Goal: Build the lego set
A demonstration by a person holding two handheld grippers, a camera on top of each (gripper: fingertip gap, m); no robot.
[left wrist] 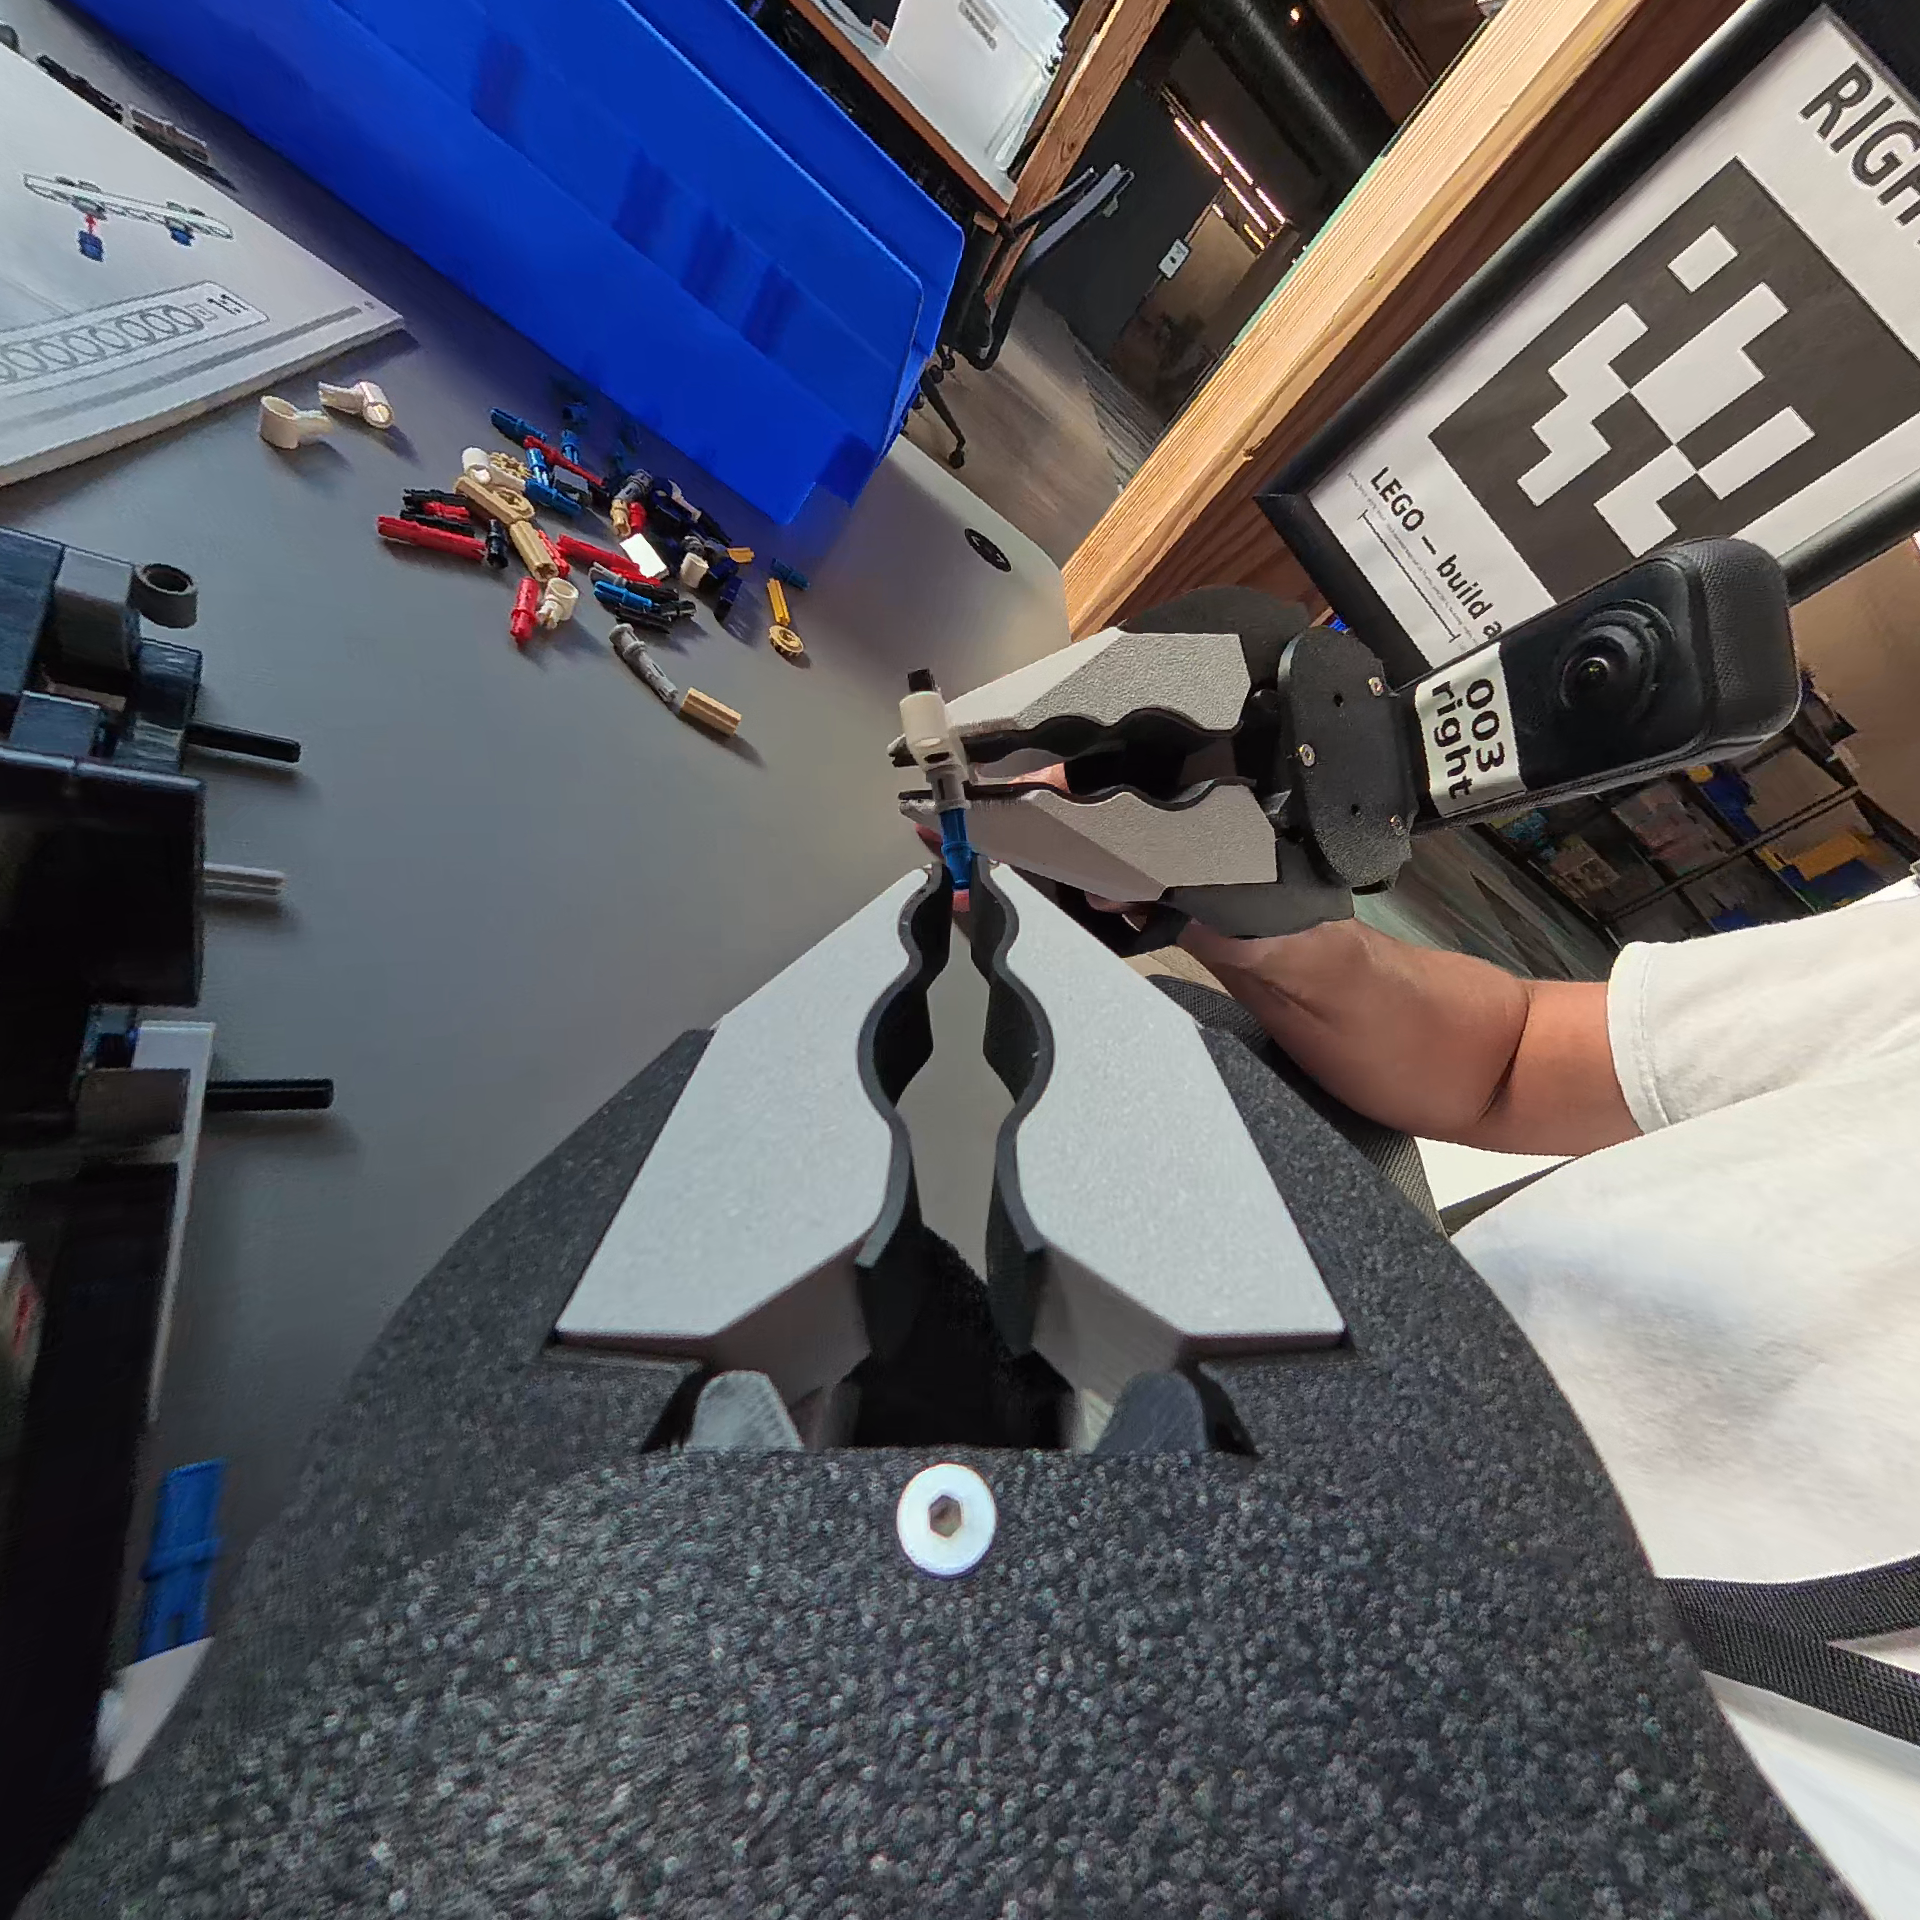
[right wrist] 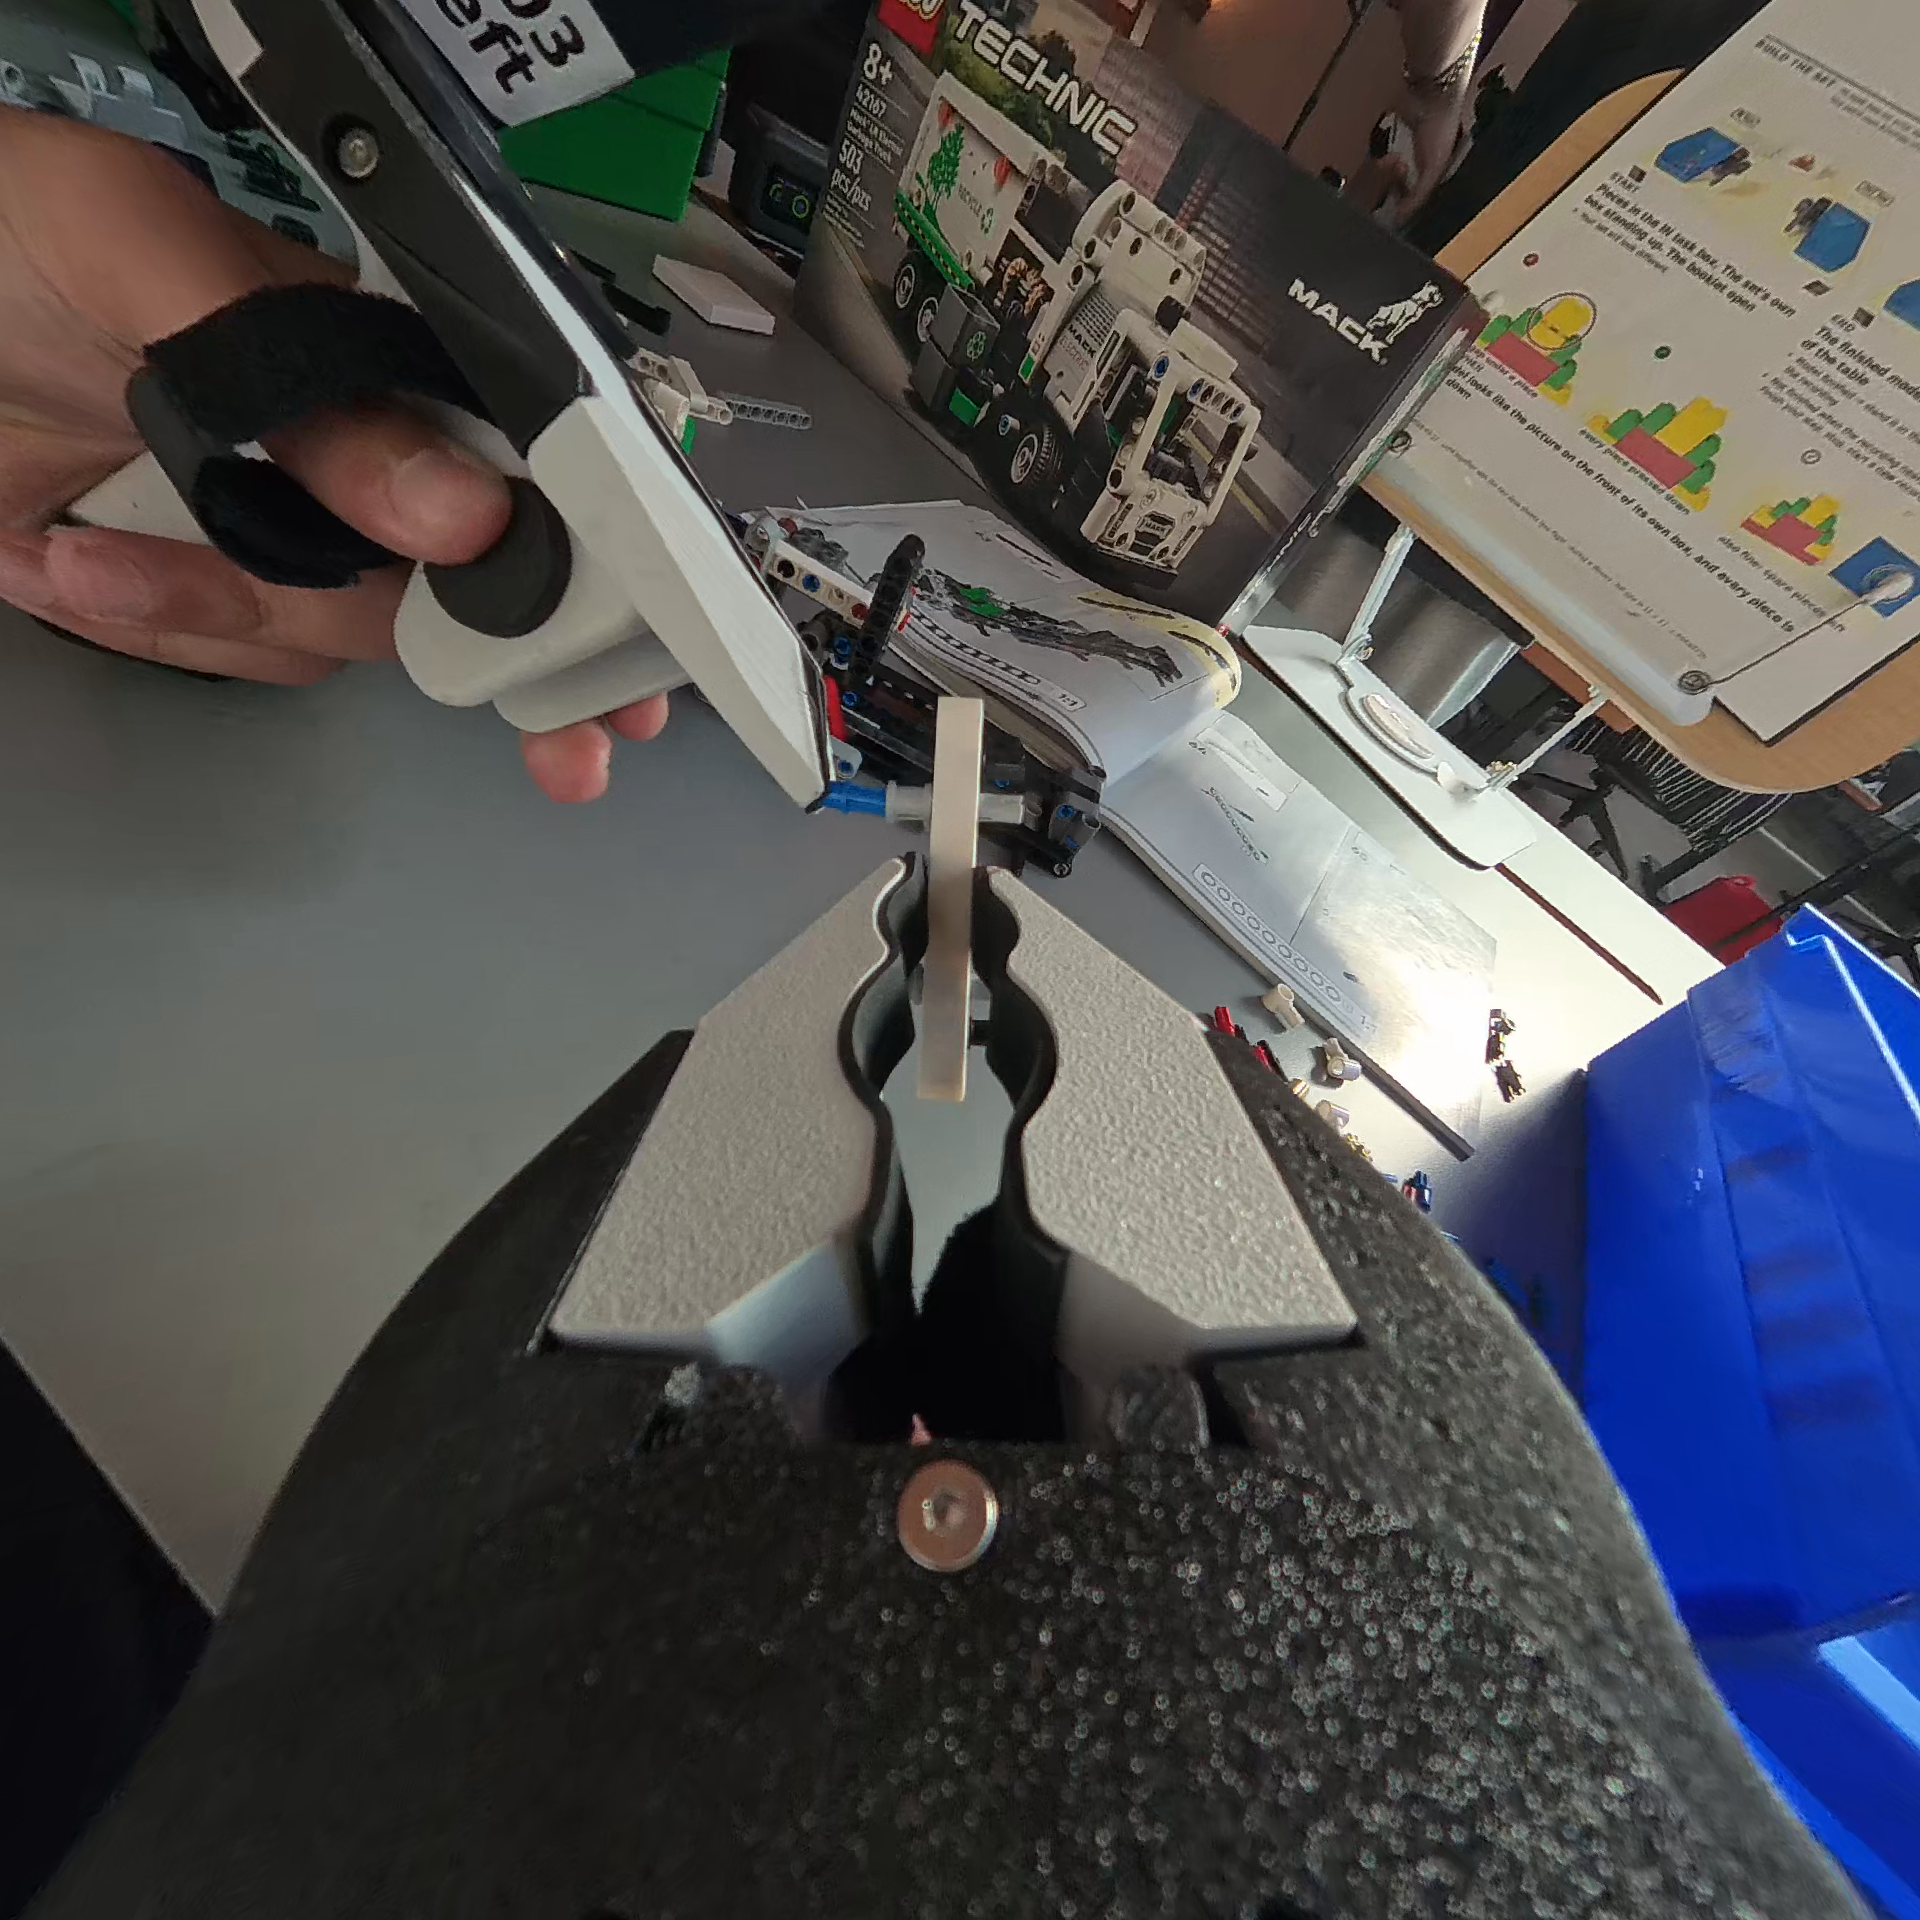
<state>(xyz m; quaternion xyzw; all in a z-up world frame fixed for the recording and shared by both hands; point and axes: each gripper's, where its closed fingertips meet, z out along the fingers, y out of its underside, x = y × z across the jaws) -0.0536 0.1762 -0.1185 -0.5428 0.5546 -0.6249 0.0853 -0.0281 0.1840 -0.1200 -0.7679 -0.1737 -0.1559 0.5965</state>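
Starting at the left of the left wrist view, part of a dark built model [left wrist: 94, 831] is seen on the grey table [left wrist: 520, 935], with two black rods and one white rod sticking out of its side. One open booklet [left wrist: 156, 291] is laid behind it. One loose pile of small pieces [left wrist: 582, 540] in red, blue, black and tan is spread near the middle; the pieces are too many and too small to be counted. Two blue bins [left wrist: 644, 208] are stacked behind the pile.

In the middle, one small blue pin [left wrist: 956, 847] is pinched by the tips of the left gripper [left wrist: 961, 883], whose fingers are pressed together on it. The pin's long side is pointed forward, away from that gripper, in line with its fingers. Its far end is pushed into one white beam [left wrist: 928, 727], which is squeezed between the fingers of the right gripper [left wrist: 935, 774].

In the right wrist view, the left gripper [right wrist: 821, 795] is seen at the left, held by a hand [right wrist: 260, 468]. The blue pin [right wrist: 852, 798] is laid flat there, pointing from left to right into the white beam [right wrist: 951, 904]. The beam's long side runs forward along the fingers of the right gripper [right wrist: 945, 878], crossing the pin. Both pieces are held up above the table [right wrist: 312, 935]. One set box [right wrist: 1122, 332] is stood behind, and one instruction sheet [right wrist: 1704, 364] is propped up at the right.
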